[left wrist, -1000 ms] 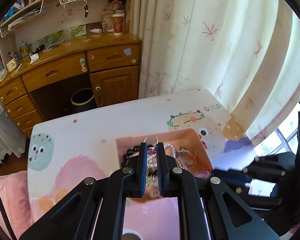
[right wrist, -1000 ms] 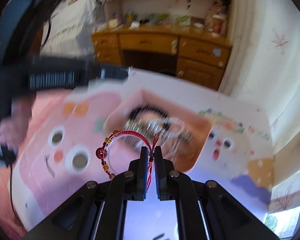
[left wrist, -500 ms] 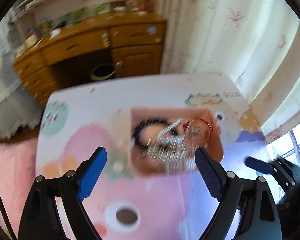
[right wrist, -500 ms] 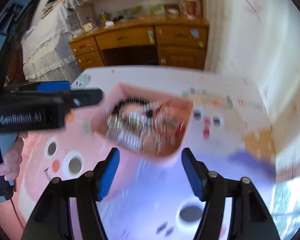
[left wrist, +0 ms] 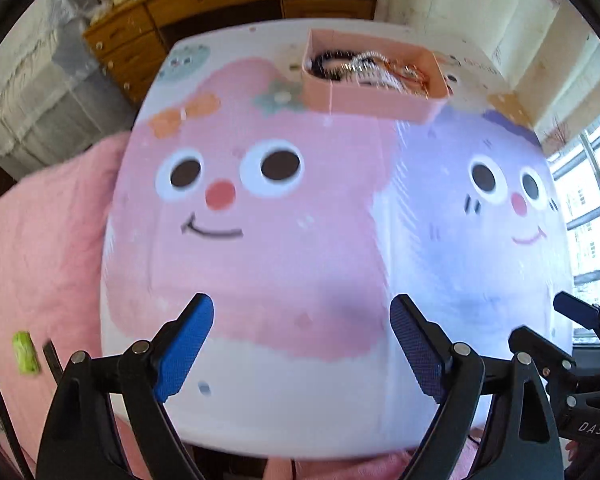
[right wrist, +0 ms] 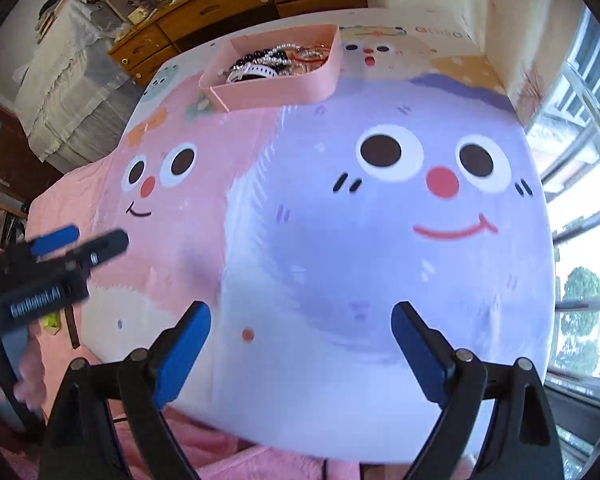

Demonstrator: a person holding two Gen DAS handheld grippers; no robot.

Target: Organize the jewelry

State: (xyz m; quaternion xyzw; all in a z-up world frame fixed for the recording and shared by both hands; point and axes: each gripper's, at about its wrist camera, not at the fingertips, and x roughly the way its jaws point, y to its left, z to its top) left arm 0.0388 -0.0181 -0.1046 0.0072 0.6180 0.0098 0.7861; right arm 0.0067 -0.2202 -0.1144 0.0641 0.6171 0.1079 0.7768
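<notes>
Inside, tangled beads and chains (right wrist: 272, 65), square pink tray (right wrist: 276, 90).

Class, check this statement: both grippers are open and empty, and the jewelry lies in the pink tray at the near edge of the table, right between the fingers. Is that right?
One detail is wrong. The pink tray with the jewelry sits at the far end of the table, well beyond the fingers, as the right wrist view shows. The left gripper and right gripper are indeed open and empty.

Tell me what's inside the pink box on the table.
The pink box holds piled jewelry: dark beads, pearly white strands, a red bracelet. Its near wall hides the bottom and anything lying underneath the pile.
</notes>
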